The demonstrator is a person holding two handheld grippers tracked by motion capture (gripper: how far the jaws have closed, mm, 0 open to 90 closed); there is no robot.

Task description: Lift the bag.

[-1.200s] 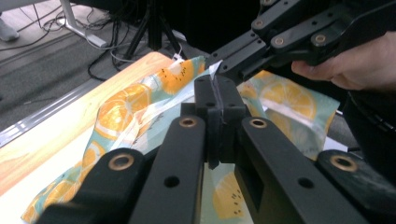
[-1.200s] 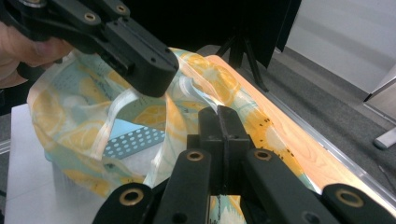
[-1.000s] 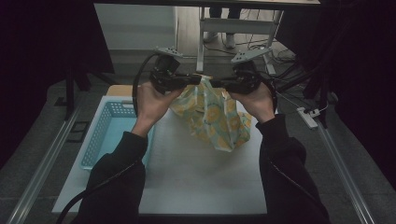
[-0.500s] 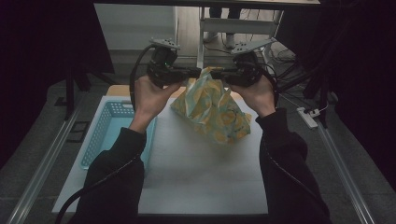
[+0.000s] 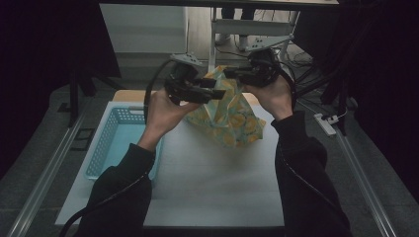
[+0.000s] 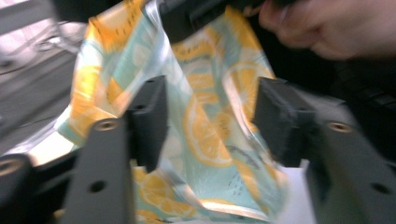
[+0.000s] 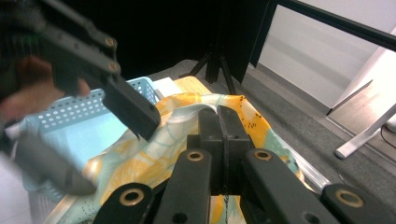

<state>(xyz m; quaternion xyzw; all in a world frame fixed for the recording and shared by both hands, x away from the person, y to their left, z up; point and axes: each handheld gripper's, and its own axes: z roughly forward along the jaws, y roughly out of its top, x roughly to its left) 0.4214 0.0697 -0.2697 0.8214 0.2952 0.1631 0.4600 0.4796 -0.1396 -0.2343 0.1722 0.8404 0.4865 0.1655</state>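
A lemon-print cloth [image 5: 228, 116] is held up above the white table [image 5: 212, 187], its upper edge pinched by the right gripper [image 7: 219, 122], whose jaws are pressed together on the fabric. The left gripper [image 6: 208, 116] has just been opened; its jaws stand spread, with the cloth hanging between and beyond them, untouched by the pads. Below and beside that gripper a blue basket [image 5: 114, 143] waits. Judged from this, the cloth is lifted but not yet folded or stowed.
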